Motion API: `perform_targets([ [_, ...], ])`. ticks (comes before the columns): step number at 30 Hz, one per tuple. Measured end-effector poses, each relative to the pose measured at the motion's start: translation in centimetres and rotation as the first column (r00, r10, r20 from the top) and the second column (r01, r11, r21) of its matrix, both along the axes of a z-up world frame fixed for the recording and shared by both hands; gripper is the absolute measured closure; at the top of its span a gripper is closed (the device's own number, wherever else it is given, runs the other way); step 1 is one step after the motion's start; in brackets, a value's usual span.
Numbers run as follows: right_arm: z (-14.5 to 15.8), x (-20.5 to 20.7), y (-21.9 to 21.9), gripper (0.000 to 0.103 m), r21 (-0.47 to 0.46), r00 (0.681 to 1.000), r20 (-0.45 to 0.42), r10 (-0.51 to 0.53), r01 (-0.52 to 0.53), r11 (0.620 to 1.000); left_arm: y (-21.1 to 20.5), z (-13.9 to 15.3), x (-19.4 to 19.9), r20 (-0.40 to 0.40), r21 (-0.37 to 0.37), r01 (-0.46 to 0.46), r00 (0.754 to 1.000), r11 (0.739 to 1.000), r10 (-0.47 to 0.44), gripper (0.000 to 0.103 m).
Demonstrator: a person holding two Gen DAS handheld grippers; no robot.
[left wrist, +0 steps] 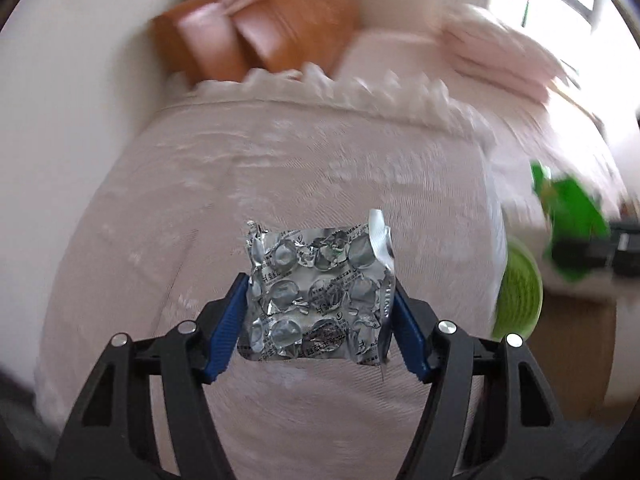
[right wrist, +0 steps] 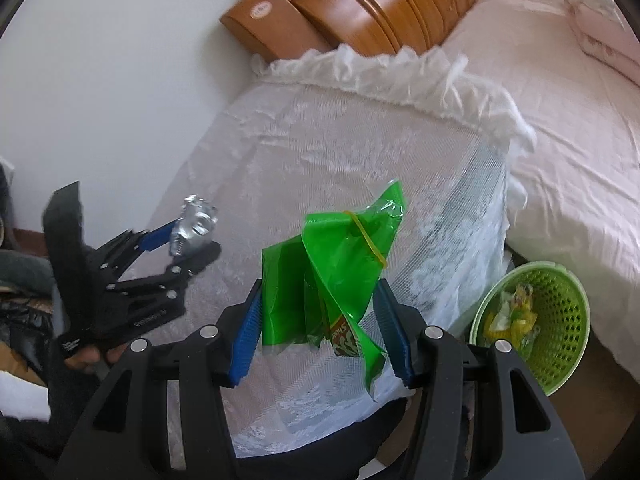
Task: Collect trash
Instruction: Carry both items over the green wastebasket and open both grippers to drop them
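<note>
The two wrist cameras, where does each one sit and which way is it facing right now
Left wrist: on the left gripper, looking along its fingers down at the lace-covered table; its blue pads clamp a silver blister pack.
Right wrist: on the right gripper, facing the same table toward the wooden headboard; its pads clamp a green plastic wrapper, and the person's hand shows.
Shared: table, headboard, pink bed, green basket, blister pack, wrapper.
</note>
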State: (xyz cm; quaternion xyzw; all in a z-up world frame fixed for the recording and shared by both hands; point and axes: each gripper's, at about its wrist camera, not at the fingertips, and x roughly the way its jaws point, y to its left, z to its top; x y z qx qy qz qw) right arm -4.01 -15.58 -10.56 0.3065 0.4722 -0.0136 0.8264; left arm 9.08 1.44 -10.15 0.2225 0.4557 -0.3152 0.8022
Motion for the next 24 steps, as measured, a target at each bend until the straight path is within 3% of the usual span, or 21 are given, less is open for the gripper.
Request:
perform_targets([
  [2, 0.7, -0.9, -1.2, 0.048, -0.006, 1.000, 0.016, 0.000, 0.000, 1.000, -1.0, 1.8, -1.3, 0.003, -0.032, -0.078, 0.997, 0.996, 0.078, 0.038],
  [5, 1.7, -3.0, -3.6, 0.048, -0.034, 0.999, 0.034, -0.016, 0.017, 0.999, -2.6, 3.7, -3.3, 0.014, -0.060, -0.117, 0.993, 0.991, 0.118, 0.038],
  [11, 2.6, -8.9, -9.0, 0.048, -0.092, 0.994, 0.036, -0.101, 0.104, 0.990, -7.9, 5.9, -8.2, 0.020, -0.089, -0.061, 0.998, 0.994, 0.063, 0.038],
  [17, 2.0, -15.1, -14.2, 0.048, -0.156, 0.976, -0.002, -0.218, 0.215, 0.964, -14.8, 4.2, -13.1, -0.065, -0.102, 0.075, 0.995, 0.992, -0.082, 0.038],
  [24, 0.4, -19.9, -18.2, 0.048, -0.182, 0.953, -0.041, -0.300, 0.288, 0.940, -22.8, -1.5, -18.7, -0.226, -0.118, 0.215, 0.945, 0.970, -0.237, 0.034],
])
